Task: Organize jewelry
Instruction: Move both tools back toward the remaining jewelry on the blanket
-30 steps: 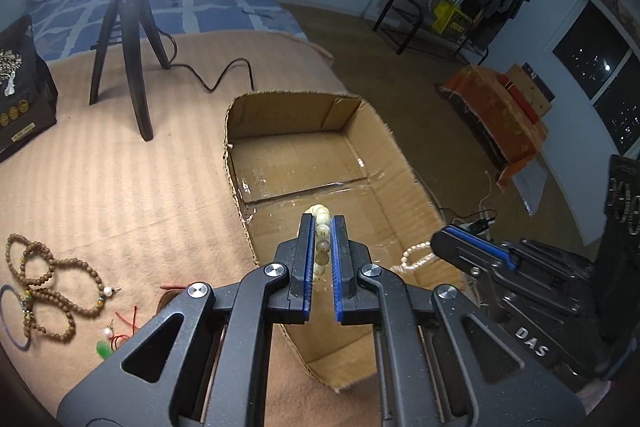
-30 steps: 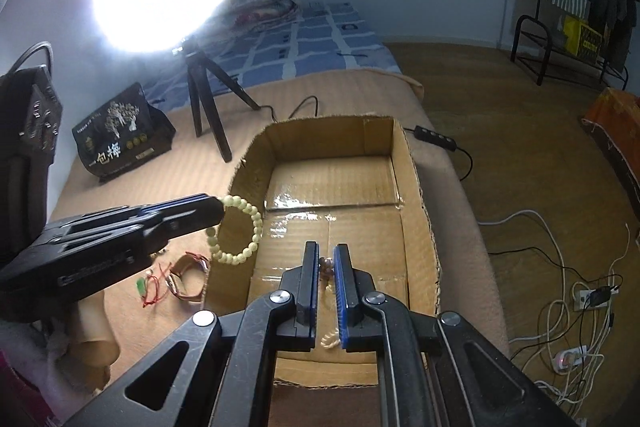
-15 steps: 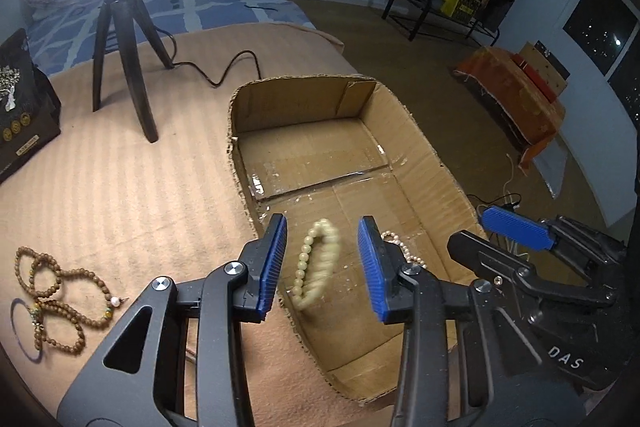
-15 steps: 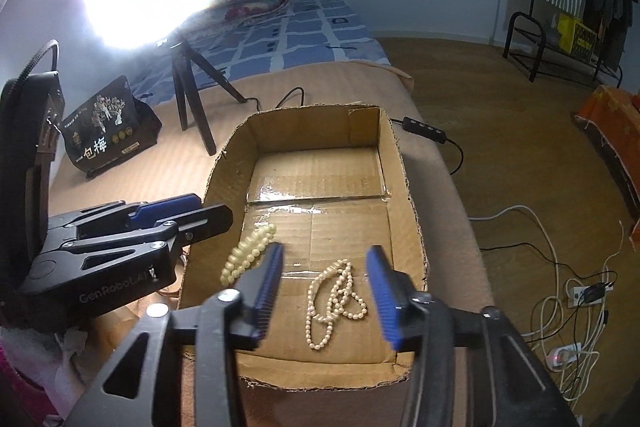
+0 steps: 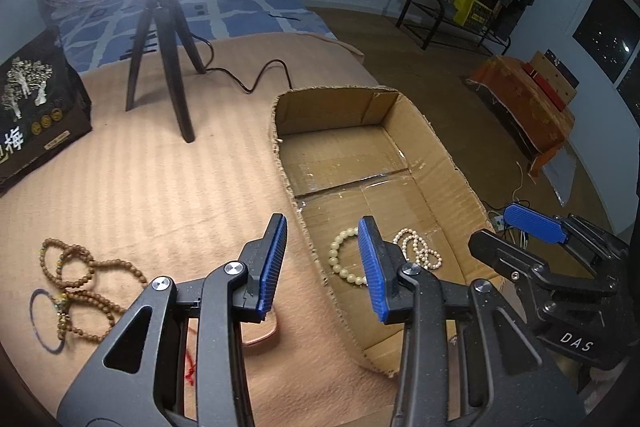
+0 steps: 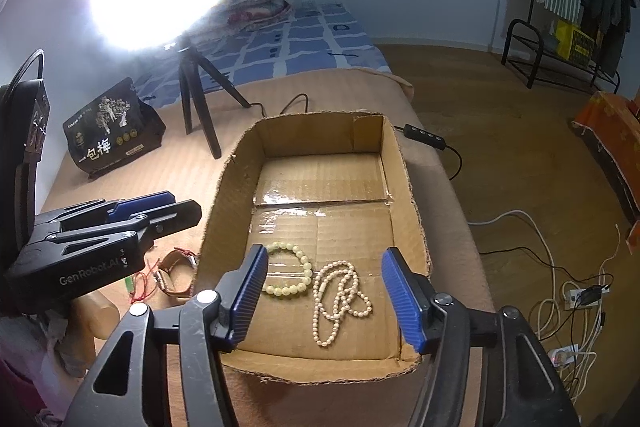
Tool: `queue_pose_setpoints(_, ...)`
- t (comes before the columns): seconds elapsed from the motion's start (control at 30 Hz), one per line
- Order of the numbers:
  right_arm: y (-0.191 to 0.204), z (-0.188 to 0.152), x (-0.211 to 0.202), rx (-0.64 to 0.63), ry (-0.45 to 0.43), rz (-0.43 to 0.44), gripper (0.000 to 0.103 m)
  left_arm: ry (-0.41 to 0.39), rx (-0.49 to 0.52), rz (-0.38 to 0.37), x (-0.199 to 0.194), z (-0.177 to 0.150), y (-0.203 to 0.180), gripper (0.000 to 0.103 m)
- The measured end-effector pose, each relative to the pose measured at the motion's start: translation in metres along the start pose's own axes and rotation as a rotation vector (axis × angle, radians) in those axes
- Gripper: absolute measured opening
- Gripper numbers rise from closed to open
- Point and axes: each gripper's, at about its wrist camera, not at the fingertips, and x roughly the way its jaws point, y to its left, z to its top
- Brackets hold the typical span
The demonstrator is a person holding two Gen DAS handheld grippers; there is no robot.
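Observation:
A pale green bead bracelet [image 6: 289, 270] and a white pearl necklace [image 6: 338, 297] lie side by side on the floor of an open cardboard box [image 6: 408, 187]. Both show in the left wrist view too: the bracelet [image 5: 340, 259] and the necklace [image 5: 420, 249] in the box [image 5: 448, 163]. My left gripper [image 5: 322, 263] is open and empty above the box's left wall. My right gripper [image 6: 324, 291] is open and empty above the box's near end. Brown wooden bead strands [image 5: 80, 283] and a blue ring bangle [image 5: 40, 323] lie on the tan bed cover at the left.
A leather watch strap and red cords [image 6: 168, 273] lie left of the box. A ring light on a black tripod [image 5: 160, 55] and a black snack bag [image 6: 112, 131] stand behind. Cables and a power strip [image 6: 576, 295] lie on the floor at the right.
Both grippers opened and pulled back. The bracelet dropped from my left gripper and the pearl necklace from my right; both now lie on the box floor.

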Motion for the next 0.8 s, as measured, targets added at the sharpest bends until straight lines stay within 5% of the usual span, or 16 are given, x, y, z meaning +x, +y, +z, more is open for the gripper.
queue_pose_setpoints(0.33, 0.026, 0.002, -0.017, -0.019, -0.041, 0.049, 0.079, -0.037, 0.008, 0.054, -0.039, -0.009, 0.035, 0.037)
queue_pose_setpoints(0.47, 0.044, 0.003, -0.02, -0.037, -0.044, 0.076, 0.079, -0.046, -0.015, 0.083, -0.058, -0.015, 0.06, 0.059)
queue_pose_setpoints(0.8, 0.107, -0.001, -0.015, -0.134, -0.009, 0.166, 0.079, -0.063, -0.088, 0.148, -0.101, -0.036, 0.126, 0.06)
